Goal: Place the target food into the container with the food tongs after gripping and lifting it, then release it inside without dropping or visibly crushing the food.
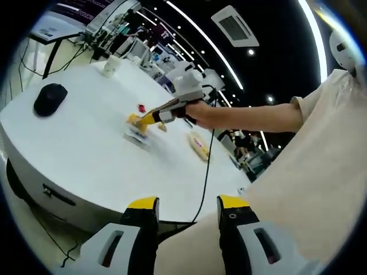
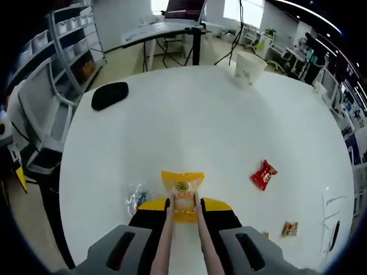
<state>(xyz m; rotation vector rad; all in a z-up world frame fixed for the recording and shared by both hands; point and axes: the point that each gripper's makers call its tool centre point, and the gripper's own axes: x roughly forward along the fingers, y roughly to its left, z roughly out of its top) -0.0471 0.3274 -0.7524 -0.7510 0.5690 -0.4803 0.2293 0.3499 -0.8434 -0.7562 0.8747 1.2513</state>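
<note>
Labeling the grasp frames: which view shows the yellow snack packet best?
The right gripper view: the yellow snack packet sits close and centred, pinched between tongs held in the right hand-held gripper. In the left gripper view the packet is small and far off on the white table.

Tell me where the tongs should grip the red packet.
Grip the red packet across its narrow middle, coming from above. It lies flat on the white table, tilted, with bare space all round, so the tongs can straddle it without touching the yellow packet.

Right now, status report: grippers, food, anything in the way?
Left gripper open, off the table. Right gripper shut on tongs, pinching yellow packet. Red packet nearby, clear.
</note>
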